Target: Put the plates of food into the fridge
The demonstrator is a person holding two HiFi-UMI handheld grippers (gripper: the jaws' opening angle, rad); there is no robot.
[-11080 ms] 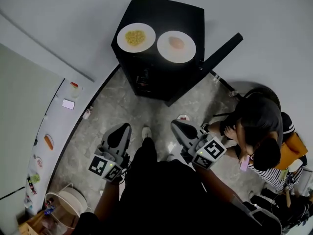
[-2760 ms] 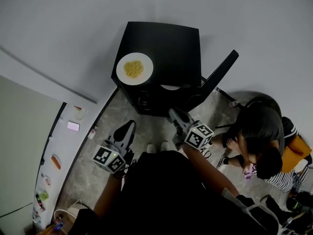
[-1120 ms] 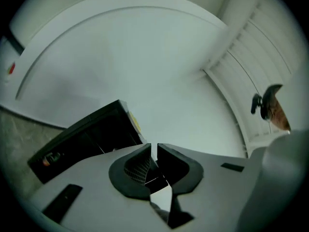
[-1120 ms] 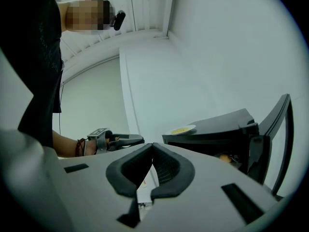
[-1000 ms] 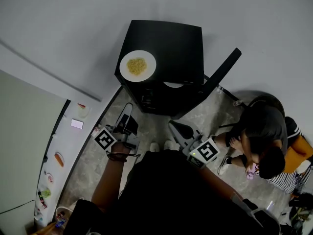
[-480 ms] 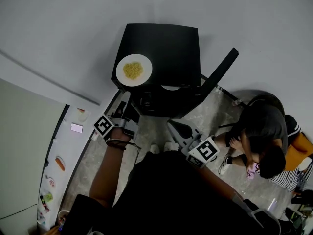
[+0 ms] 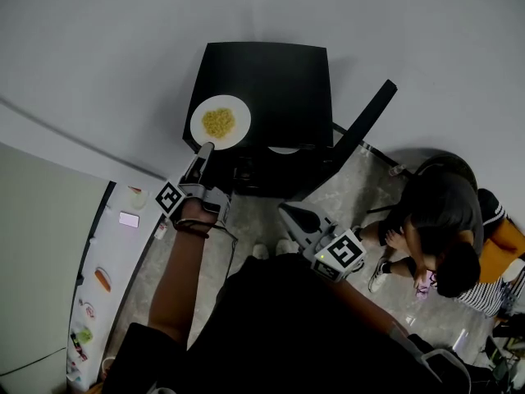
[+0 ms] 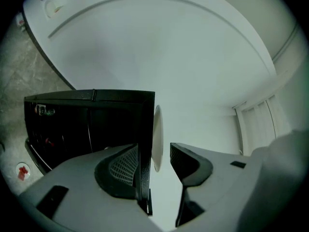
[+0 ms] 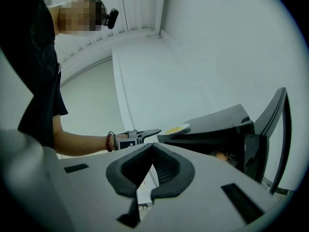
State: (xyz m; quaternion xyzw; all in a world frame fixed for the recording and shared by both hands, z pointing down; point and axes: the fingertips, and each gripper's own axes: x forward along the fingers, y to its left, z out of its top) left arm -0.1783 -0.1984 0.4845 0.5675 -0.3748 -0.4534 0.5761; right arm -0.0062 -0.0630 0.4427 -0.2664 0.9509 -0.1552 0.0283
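Observation:
A white plate of yellow food (image 7: 220, 122) sits on the front left corner of the black fridge's top (image 7: 271, 72). My left gripper (image 7: 207, 148) reaches level to its near rim. In the left gripper view the plate (image 8: 157, 134) shows edge-on between the jaws of the left gripper (image 8: 154, 151), which have just been opening and do not press on it. A second plate (image 7: 285, 148) lies inside the fridge behind the open door (image 7: 365, 125). My right gripper (image 7: 283, 210) hangs back from the fridge, shut and empty, as the right gripper view (image 9: 153, 146) shows.
A person (image 7: 439, 212) crouches on the floor at the right, close to the open door. A white counter (image 7: 123, 236) with small items runs along the left. Grey stone floor (image 7: 246, 220) lies between fridge and me.
My left gripper has moved forward to the plate's rim on the fridge top, rolled onto its side and opened its jaws. The right gripper has stayed still.

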